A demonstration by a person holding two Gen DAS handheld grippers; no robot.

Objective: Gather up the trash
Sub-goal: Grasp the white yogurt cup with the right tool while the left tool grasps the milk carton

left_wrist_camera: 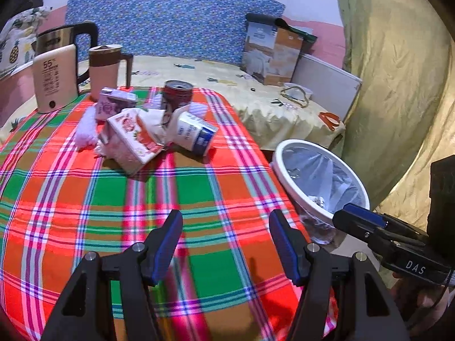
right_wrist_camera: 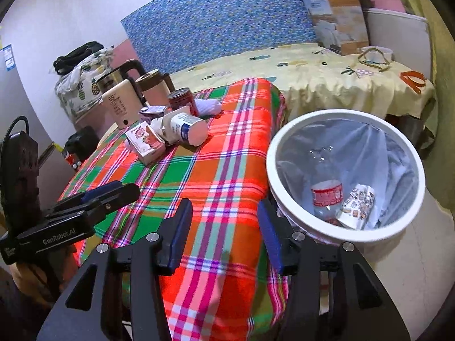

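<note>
A heap of trash lies on the plaid tablecloth (left_wrist_camera: 119, 199): a red-and-white juice carton (left_wrist_camera: 133, 139), a blue-and-white milk carton (left_wrist_camera: 194, 130), a purple carton (left_wrist_camera: 113, 103), a red can (left_wrist_camera: 177, 92) and crumpled tissue (left_wrist_camera: 85, 129). My left gripper (left_wrist_camera: 226, 241) is open and empty above the near part of the table. My right gripper (right_wrist_camera: 224, 227) is open and empty over the table's right edge, next to the white bin (right_wrist_camera: 345, 236). The bin holds a clear bottle (right_wrist_camera: 325, 193) and a printed paper cup (right_wrist_camera: 357, 203). The heap also shows in the right wrist view (right_wrist_camera: 170, 130).
A kettle (left_wrist_camera: 54, 79) and a brown-lidded jug (left_wrist_camera: 105, 68) stand at the table's far left. Behind is a bed with a yellow sheet (left_wrist_camera: 256, 91), a cardboard box (left_wrist_camera: 273, 54) and a blue patterned headboard. A green curtain (left_wrist_camera: 398, 85) hangs at right.
</note>
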